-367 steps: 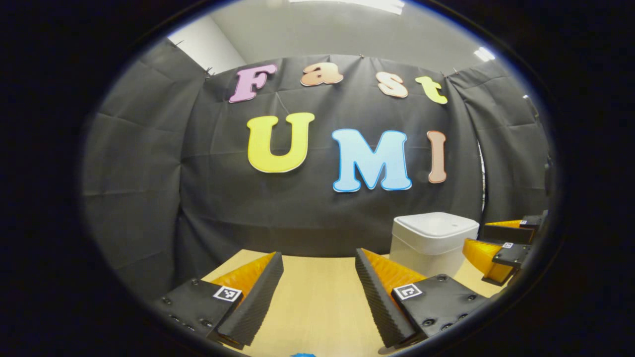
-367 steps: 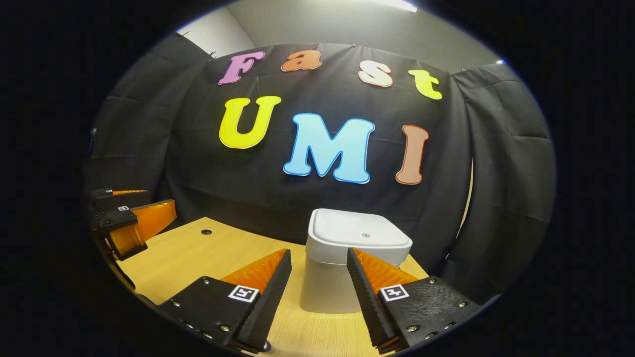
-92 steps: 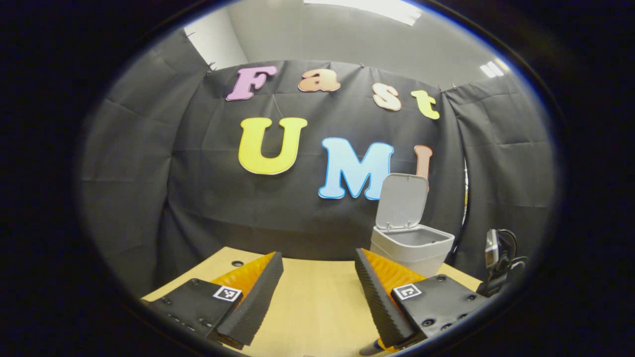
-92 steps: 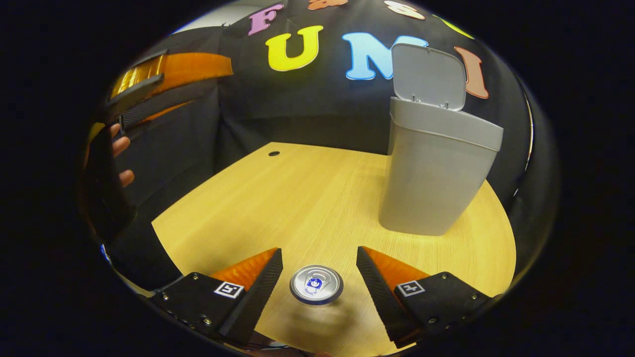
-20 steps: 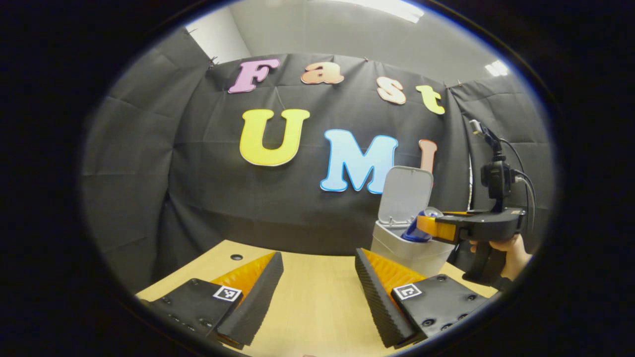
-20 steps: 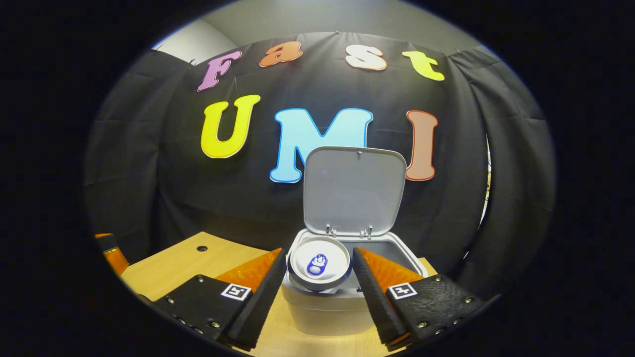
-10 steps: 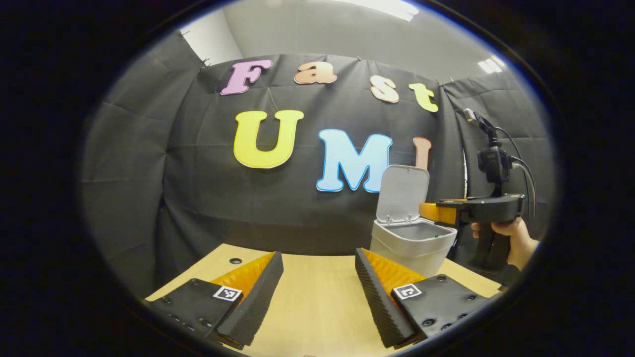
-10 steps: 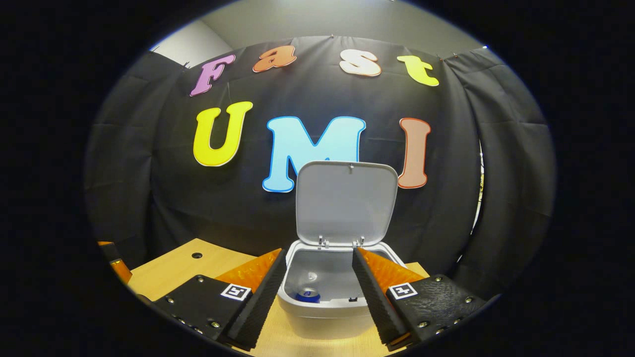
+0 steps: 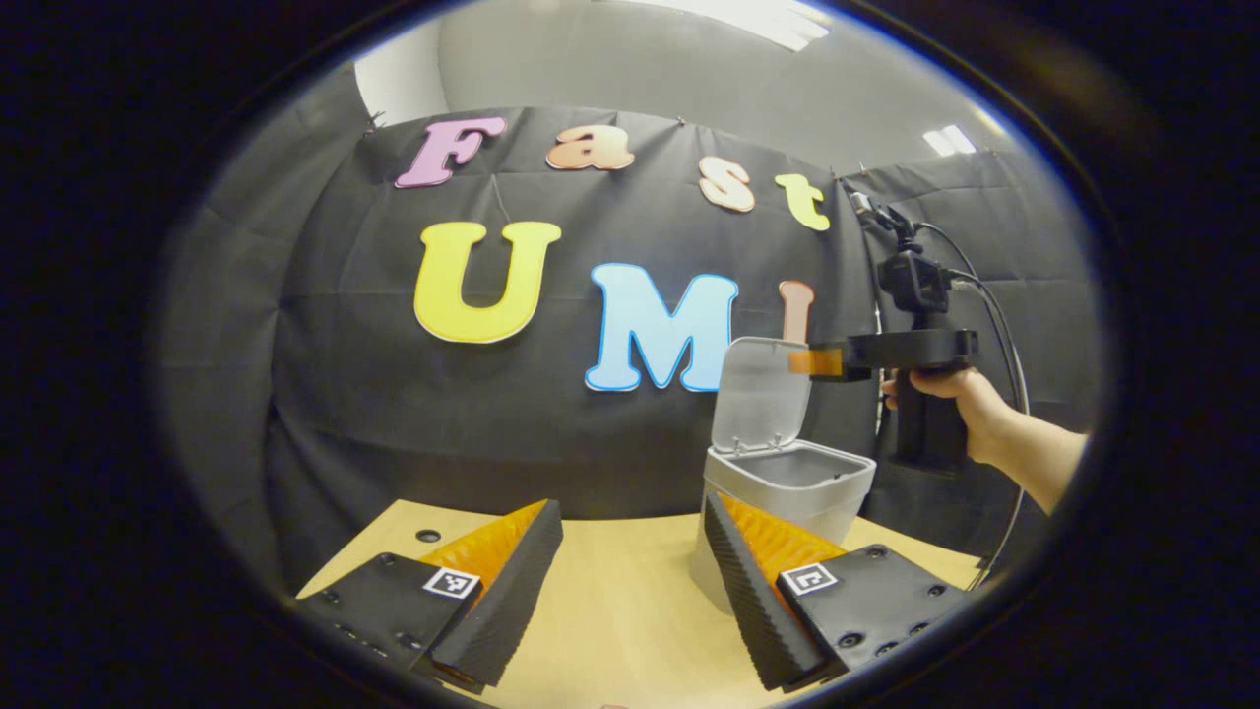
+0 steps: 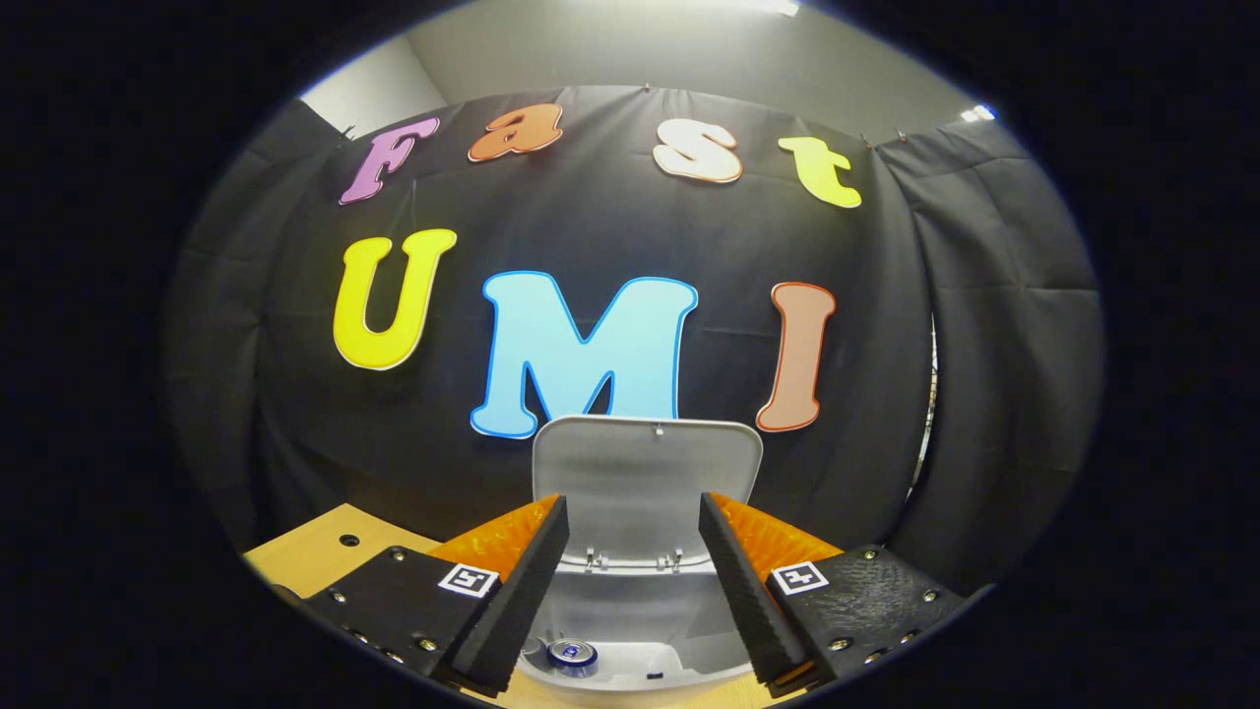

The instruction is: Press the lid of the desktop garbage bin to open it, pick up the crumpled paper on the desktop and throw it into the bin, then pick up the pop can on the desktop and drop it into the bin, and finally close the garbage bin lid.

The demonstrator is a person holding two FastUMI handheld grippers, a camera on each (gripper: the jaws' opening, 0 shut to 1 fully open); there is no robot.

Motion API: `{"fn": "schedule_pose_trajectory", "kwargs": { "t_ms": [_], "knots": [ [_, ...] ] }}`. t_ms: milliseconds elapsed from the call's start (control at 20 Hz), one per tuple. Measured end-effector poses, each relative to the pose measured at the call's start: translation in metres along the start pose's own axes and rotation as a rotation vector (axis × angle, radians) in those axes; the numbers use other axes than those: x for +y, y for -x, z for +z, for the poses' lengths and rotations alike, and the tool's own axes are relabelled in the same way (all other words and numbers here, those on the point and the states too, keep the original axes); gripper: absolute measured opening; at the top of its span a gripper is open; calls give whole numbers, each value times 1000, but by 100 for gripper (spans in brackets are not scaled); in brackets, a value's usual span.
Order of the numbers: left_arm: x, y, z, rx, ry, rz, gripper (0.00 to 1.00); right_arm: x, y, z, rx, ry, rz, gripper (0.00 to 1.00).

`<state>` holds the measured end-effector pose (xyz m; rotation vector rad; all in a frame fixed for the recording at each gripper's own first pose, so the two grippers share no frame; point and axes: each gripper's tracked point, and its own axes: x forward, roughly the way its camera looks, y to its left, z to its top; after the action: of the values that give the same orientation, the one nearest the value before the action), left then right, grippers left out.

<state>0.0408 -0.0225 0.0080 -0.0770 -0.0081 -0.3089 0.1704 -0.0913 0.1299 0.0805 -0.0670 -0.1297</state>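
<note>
On the pale wooden bench [image 9: 630, 601] the bin [image 9: 787, 487] is standing with its lid [image 10: 645, 483] raised against the black cloth wall [image 9: 325, 394], the can [image 10: 572, 654] is lying inside, and the right tool [image 10: 630, 581] and left tool [image 9: 630, 591] are both gaping wide, holding nothing.

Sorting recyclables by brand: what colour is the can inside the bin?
Blue and silver can, best in the right gripper view.

The bin [image 10: 630, 630] sits directly ahead of the right gripper [image 10: 630, 581], whose fingers stand spread with nothing between them. The bin's lid [image 10: 645, 483] stands raised at the bin's far edge. A can [image 10: 571, 653] lies inside the bin, near its left wall.
</note>
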Motion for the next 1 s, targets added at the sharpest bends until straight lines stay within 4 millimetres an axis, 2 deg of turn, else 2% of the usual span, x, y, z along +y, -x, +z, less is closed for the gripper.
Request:
{"fn": "schedule_pose_trajectory", "kwargs": {
  "t_ms": [250, 500, 800, 850, 1000],
  "knots": [
    [23, -2, 3, -6, 13, 29, 95, 4, -31, 34, -44, 19, -5, 86],
    [35, 0, 4, -18, 28, 104, 94, 5, -61, 51, -52, 7, 14, 86],
    [35, 8, 8, -44, 60, 190, 94, -1, -90, 58, -52, -24, 11, 86],
    [35, 8, 8, -39, 61, 202, 94, -1, -93, 58, -48, -34, 15, 83],
    [35, 11, 4, -34, 60, 226, 95, -5, -102, 49, -10, -57, 9, 83]
  ]
}}
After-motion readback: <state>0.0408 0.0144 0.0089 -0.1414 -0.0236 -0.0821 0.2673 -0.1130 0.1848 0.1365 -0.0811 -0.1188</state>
